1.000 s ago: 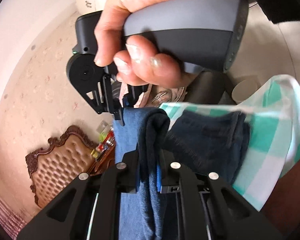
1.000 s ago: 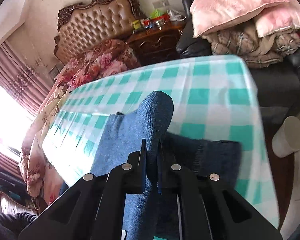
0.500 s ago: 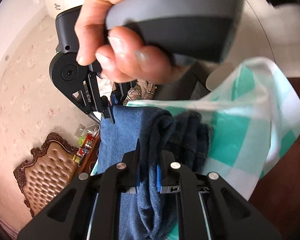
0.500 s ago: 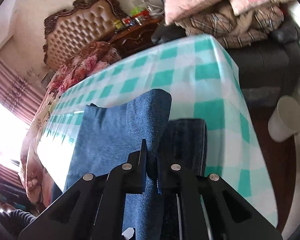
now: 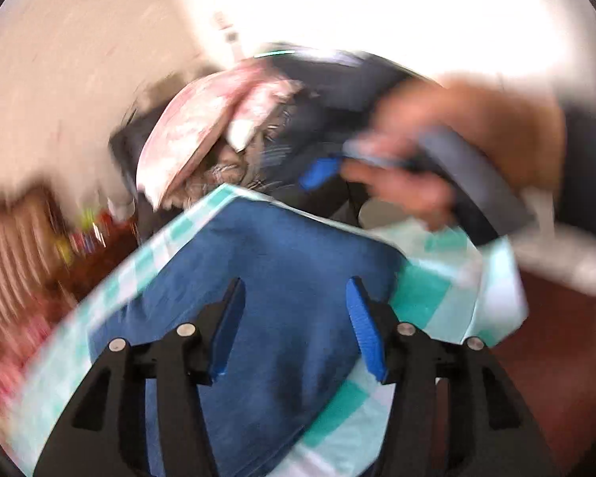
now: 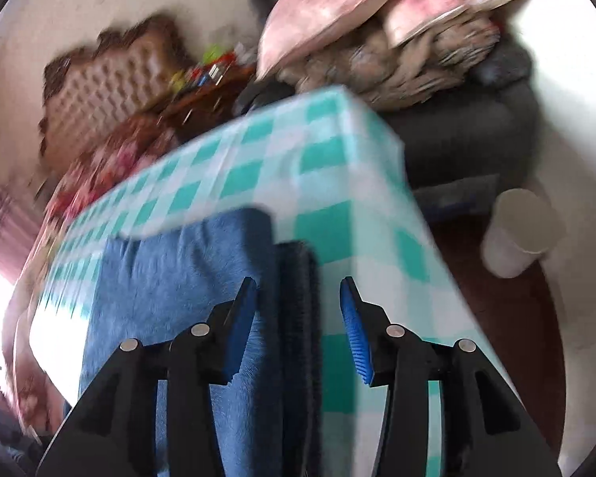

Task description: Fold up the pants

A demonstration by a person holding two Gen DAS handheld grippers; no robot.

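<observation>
The blue denim pants (image 5: 274, 278) lie folded flat on the green-and-white checked tablecloth (image 5: 429, 290). My left gripper (image 5: 294, 318) is open above them, holding nothing. In the right wrist view the pants (image 6: 178, 278) show a dark folded edge (image 6: 298, 298) between the fingers of my right gripper (image 6: 298, 318), which is open and empty just above the cloth (image 6: 318, 151). The right gripper (image 5: 322, 169) also shows blurred in the left wrist view, in a hand past the table's far corner. Both views are motion-blurred.
A dark sofa (image 6: 469, 139) piled with pink pillows (image 6: 377, 4) and a plaid blanket stands past the table end. A white bin (image 6: 524, 230) sits on the floor at right. A tufted headboard (image 6: 107, 95) and a cluttered nightstand (image 6: 206, 79) are at back left.
Both grippers have opened and let go of the pants, which now lie folded on the table. Both have pulled back and swung; the views are blurred.
</observation>
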